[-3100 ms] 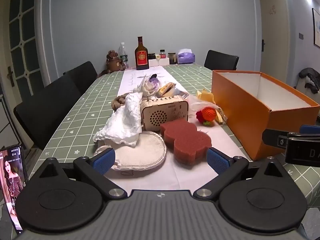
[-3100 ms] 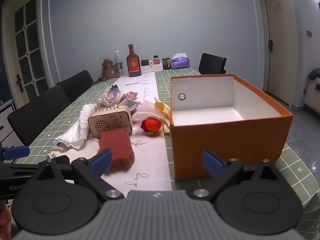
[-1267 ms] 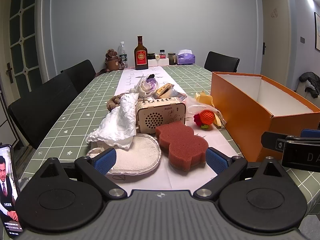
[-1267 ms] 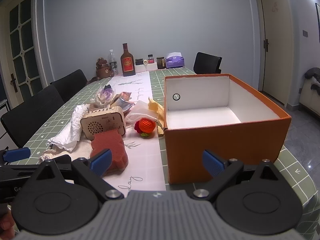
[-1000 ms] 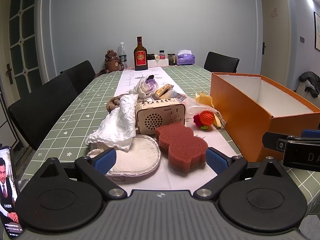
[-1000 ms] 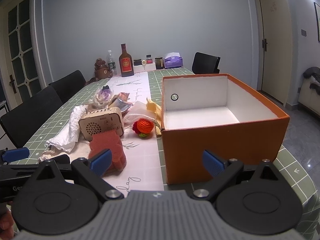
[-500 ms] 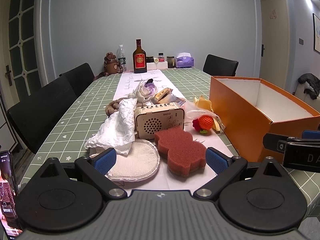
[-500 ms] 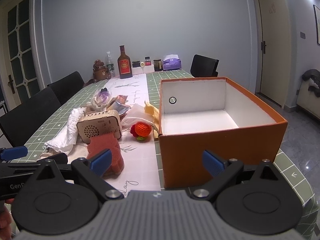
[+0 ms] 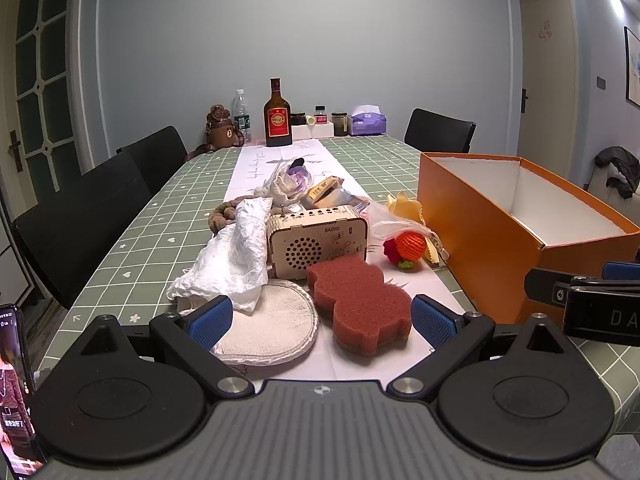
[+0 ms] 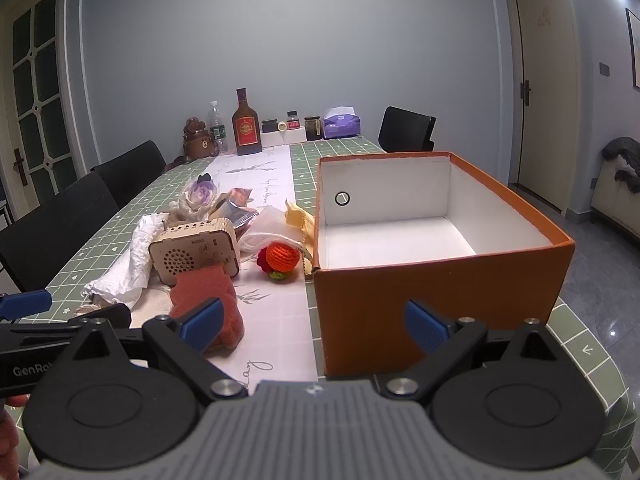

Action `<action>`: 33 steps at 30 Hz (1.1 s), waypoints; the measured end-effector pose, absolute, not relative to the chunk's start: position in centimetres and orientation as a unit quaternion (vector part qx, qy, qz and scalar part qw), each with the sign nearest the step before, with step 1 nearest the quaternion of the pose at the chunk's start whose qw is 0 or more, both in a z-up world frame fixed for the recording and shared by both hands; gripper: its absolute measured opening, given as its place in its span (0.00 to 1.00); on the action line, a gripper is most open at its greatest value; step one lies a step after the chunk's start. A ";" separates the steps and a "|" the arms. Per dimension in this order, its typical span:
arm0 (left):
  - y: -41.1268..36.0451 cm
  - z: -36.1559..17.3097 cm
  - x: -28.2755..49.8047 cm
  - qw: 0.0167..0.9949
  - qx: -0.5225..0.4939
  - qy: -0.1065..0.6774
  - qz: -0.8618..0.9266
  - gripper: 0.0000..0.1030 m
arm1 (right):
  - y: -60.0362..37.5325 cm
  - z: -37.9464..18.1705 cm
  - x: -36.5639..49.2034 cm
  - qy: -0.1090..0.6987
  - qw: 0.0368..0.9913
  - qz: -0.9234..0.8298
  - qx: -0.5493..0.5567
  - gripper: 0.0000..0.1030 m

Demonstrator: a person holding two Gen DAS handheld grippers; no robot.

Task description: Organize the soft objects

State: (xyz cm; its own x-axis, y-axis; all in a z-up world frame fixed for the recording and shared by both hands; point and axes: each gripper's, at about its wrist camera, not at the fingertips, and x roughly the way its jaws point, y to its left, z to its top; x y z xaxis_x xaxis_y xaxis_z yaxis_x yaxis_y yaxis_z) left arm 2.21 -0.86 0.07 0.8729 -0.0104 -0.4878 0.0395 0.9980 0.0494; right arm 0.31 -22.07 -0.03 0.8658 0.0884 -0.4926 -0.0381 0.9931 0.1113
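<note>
A dark red sponge point(image 9: 358, 300) lies on the white runner just beyond my left gripper point(image 9: 322, 320), which is open and holds nothing. Left of the sponge sit a round cream pad point(image 9: 272, 326) and a crumpled white cloth point(image 9: 234, 258). Behind them stand a wooden radio point(image 9: 318, 242), an orange crocheted ball point(image 9: 410, 245) and a fabric flower point(image 9: 292, 182). The open orange box point(image 10: 440, 276) with a white inside stands straight ahead of my right gripper point(image 10: 314, 322), also open with nothing in it. The sponge point(image 10: 208, 294) shows at that view's lower left.
A liquor bottle point(image 9: 277, 116), a water bottle, jars, a purple tissue pack point(image 9: 368, 123) and a brown bear figure point(image 9: 221, 128) line the far end of the green checked table point(image 9: 160, 216). Black chairs stand on the left and at the far right. A phone point(image 9: 16, 392) shows at the lower left.
Both grippers have drawn back and lowered slightly, so the pile and the box sit a little farther off. Nothing on the table moved; both stay open.
</note>
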 end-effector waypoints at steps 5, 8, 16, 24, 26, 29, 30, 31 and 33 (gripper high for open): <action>-0.9 0.0 2.3 0.967 0.029 0.253 -0.013 1.00 | -22.1 -0.1 0.3 0.258 0.964 0.033 0.049 0.93; -1.0 -0.1 2.4 0.967 0.029 0.254 -0.014 1.00 | -22.2 -0.2 0.5 0.260 0.964 0.033 0.050 0.93; -0.2 -0.8 2.5 0.965 0.028 0.261 -0.018 1.00 | -21.7 -0.6 0.5 0.260 0.963 0.056 0.039 0.93; 2.0 -1.7 2.8 0.961 0.027 0.277 -0.004 1.00 | -19.1 -1.0 -0.2 0.253 0.960 0.119 0.004 0.90; 2.5 -1.9 3.0 0.959 0.023 0.283 0.001 1.00 | -18.4 -1.1 -0.3 0.250 0.959 0.132 -0.007 0.88; 3.3 -2.1 3.5 0.957 0.023 0.290 0.007 1.00 | -17.5 -1.2 -0.1 0.251 0.956 0.153 -0.015 0.86; 3.4 -2.0 3.7 0.957 0.026 0.290 0.008 1.00 | -17.2 -1.2 0.0 0.252 0.954 0.159 -0.020 0.84; 3.6 -2.0 3.8 0.957 0.029 0.289 0.009 1.00 | -16.9 -1.3 0.1 0.253 0.953 0.164 -0.025 0.81; 3.9 -2.0 4.1 0.957 0.035 0.288 0.012 1.00 | -16.1 -1.4 0.6 0.256 0.950 0.175 -0.037 0.76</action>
